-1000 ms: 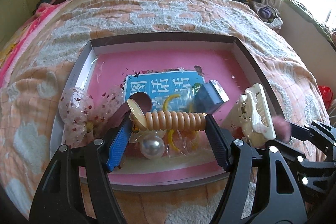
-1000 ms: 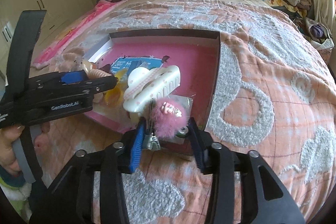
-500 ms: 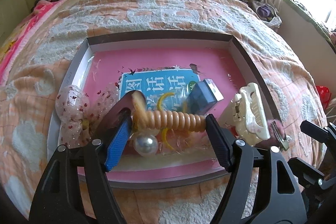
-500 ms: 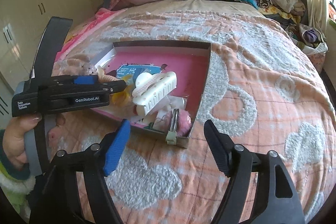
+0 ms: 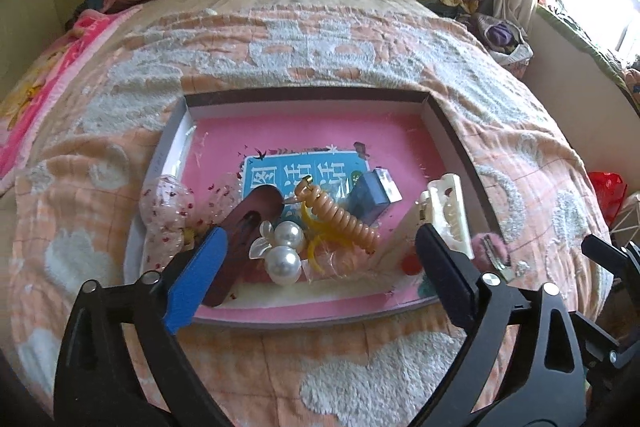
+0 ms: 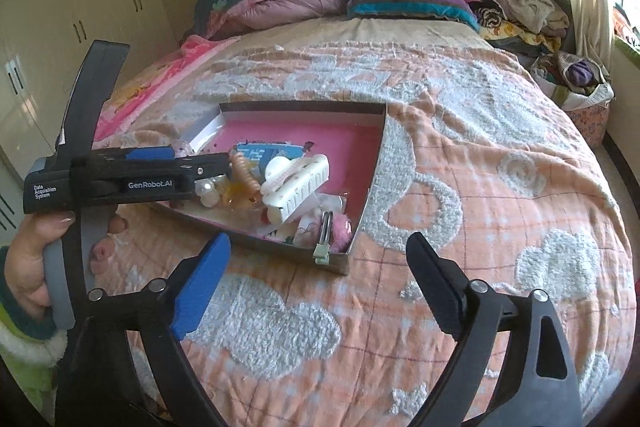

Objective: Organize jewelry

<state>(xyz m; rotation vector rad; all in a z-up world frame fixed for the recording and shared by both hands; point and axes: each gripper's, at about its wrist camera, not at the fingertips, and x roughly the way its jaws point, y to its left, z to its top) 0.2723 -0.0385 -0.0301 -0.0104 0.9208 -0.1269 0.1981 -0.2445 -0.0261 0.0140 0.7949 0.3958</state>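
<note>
A: Left wrist view: the left gripper (image 5: 320, 267) hangs low centre, fingers spread wide and holding nothing. Just beyond them the pink-lined box (image 5: 452, 131) sits on the bed (image 5: 320, 43), with the spiral hair tie (image 5: 344, 217), pearl clip (image 5: 282, 247) and white claw clip (image 5: 448, 215) piled at its near edge.

B: Looks like a pause between picks. Next it needs a fresh target and a closing grip.

A: Right wrist view: the right gripper (image 6: 316, 283) at the bottom is wide too, empty. The fuzzy pink clip (image 6: 334, 233) lies in the box's near corner, mid-frame.

B: At left, the other tool reads "GenRobot.AI" and "Data Acquisition System".
</note>
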